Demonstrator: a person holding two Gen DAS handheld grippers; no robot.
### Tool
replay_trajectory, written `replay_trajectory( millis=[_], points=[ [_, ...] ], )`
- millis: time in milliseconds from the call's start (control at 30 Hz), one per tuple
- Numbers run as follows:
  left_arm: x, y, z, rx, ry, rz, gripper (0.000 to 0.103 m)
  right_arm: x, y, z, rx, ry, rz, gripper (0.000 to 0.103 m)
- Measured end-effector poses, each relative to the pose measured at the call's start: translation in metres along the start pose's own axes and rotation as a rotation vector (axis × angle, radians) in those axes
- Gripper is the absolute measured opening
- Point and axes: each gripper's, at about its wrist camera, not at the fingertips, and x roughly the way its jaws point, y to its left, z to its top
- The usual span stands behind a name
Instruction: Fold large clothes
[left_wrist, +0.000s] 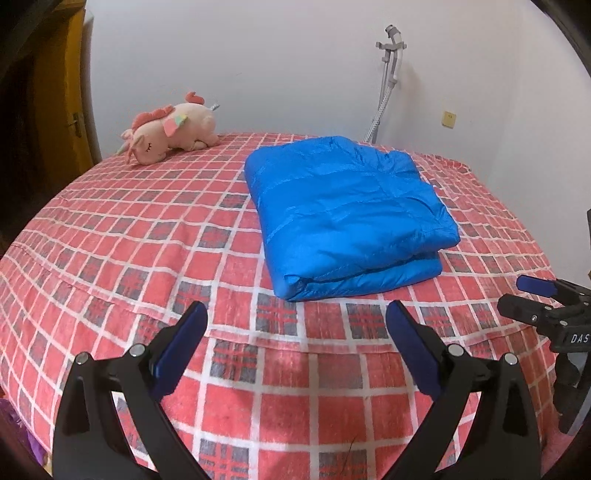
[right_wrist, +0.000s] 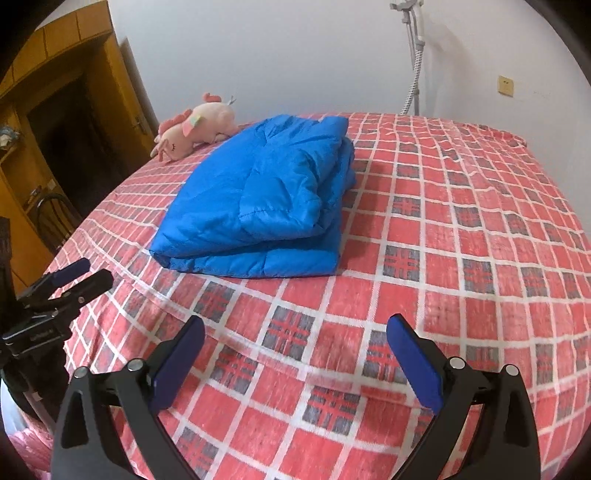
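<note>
The blue jacket (left_wrist: 347, 218) lies folded in a thick stack on the checked bed (left_wrist: 147, 229) — the fold looks finished, so the left gripper (left_wrist: 295, 350) and right gripper (right_wrist: 295, 362) hang apart, empty, short of it.

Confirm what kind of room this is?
Likely a bedroom in a home: a bed with a red plaid cover, a plush toy near the wall, a folded blue jacket on the bed, and a wooden door to one side.
</note>
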Motion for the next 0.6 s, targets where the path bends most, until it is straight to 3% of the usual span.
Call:
replay_trajectory(
  millis=[600],
  points=[
    [-0.034, -0.001, -0.007, -0.001, -0.029, 0.010, 0.096, -0.030, 0.018, -0.010, -0.027, -0.033, 0.005, 0.099]
  ],
)
